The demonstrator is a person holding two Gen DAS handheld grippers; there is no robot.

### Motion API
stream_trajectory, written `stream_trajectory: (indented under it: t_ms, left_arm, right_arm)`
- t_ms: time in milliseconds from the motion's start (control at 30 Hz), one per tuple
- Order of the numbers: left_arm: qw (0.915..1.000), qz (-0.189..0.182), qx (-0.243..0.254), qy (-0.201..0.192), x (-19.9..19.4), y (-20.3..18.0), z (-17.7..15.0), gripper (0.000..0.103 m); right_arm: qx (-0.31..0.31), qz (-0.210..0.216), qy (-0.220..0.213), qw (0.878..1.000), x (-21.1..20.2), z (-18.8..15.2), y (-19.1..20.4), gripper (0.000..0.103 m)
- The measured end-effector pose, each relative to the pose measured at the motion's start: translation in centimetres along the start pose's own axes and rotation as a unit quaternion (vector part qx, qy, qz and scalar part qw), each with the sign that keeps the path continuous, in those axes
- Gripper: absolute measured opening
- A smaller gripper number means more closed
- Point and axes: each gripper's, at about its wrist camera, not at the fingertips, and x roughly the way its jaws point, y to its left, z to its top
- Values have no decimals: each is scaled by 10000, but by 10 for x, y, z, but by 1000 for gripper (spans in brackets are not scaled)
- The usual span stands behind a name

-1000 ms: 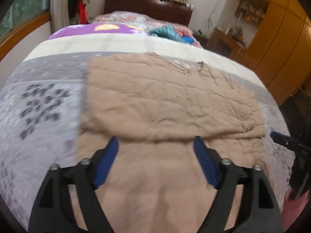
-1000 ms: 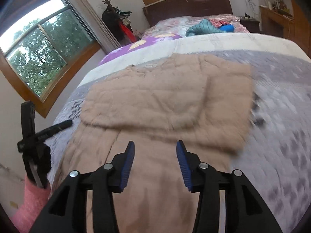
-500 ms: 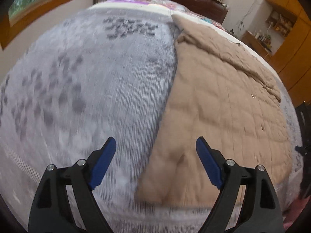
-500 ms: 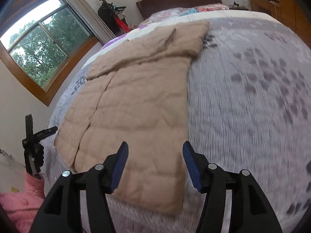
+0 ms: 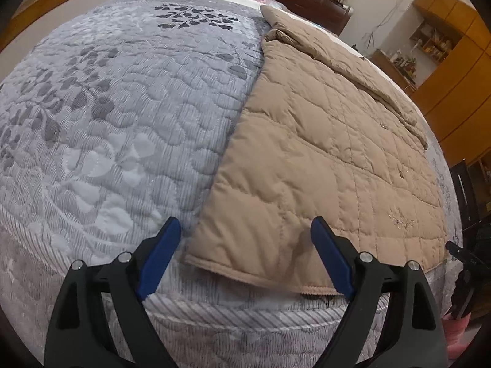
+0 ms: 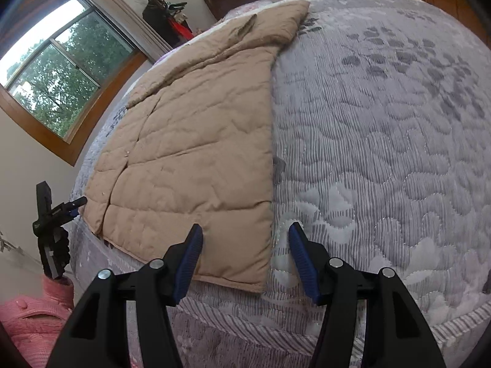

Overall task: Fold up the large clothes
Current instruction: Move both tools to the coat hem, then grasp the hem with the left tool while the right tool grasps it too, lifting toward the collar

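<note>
A tan quilted coat point(image 5: 322, 153) lies flat on a bed covered by a grey bedspread point(image 5: 107, 122) with a dark leaf pattern. The coat's upper part is folded over at the far end, and its hem lies along the near edge of the bed.

The left gripper point(image 5: 245, 254) hovers over the coat's near left corner. Its blue-padded jaws stand wide apart, one over the bedspread and one over the coat, grasping nothing.

The right gripper point(image 6: 245, 257) hovers over the coat's near right corner. Its jaws are released and straddle the coat's side edge, with no sign that they pinch the fabric.

A pink sleeve point(image 6: 33, 312) shows at the lower left of the right wrist view, below the other gripper. A wood-framed window point(image 6: 61, 73) looks onto green trees.
</note>
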Motion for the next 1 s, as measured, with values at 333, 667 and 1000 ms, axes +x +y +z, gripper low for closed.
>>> stream_trajectory:
  t_ms: [333,667,1000]
  left_arm:
    - [9999,-101,-96,41,1,-7,-2,33]
    - [9979,-541,-274,-226,-30,-9,-18,13]
    - [9993,-378,-59,-57,-49,-6,-62,13]
  right_arm:
    - [-225,190,138,9995,14,4,14,28]
    - [-379,252,-135,9989,-18,-2,24,11]
    - [-534,66,-16,9986,-36,-42,33,11]
